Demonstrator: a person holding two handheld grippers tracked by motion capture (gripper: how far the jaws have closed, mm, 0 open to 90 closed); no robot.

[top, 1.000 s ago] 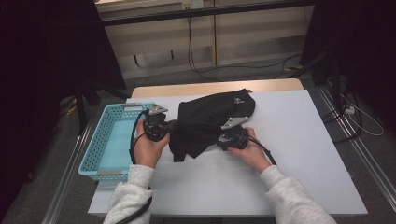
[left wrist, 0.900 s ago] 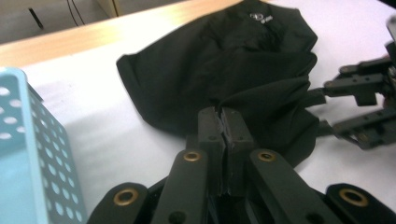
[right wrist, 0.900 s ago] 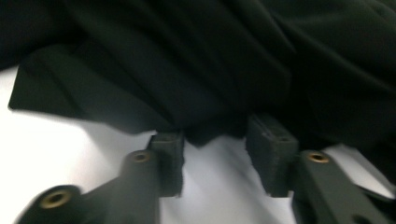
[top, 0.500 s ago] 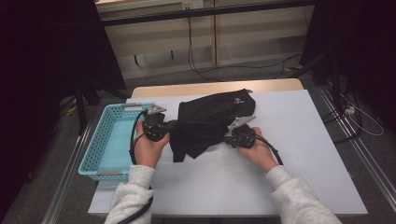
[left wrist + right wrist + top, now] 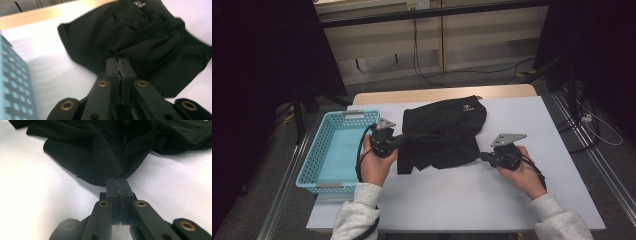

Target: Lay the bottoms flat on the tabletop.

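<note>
Now | black garment (image 5: 442,132) lies crumpled on the white table (image 5: 472,200), just right of the blue basket (image 5: 319,175) | left gripper (image 5: 401,142) pinches its basket-side edge | right gripper (image 5: 482,156) pinches its far corner, jaws just closed on cloth | basket stands clear, untouched by the garment.

Your sleeves: light grey, fleecy knit, ribbed cuffs at both wrists. Left tool (image 5: 401,141): black body, grey three-cornered plate on top, black cable looping down along your left hand (image 5: 374,165) toward the sleeve. Right tool (image 5: 482,156): same black build, same grey plate, black cable running back over your right hand (image 5: 524,172). Close up, both tools have flat black linkage bars with brass-coloured rivets at the pivots and ribbed black pads.
</note>
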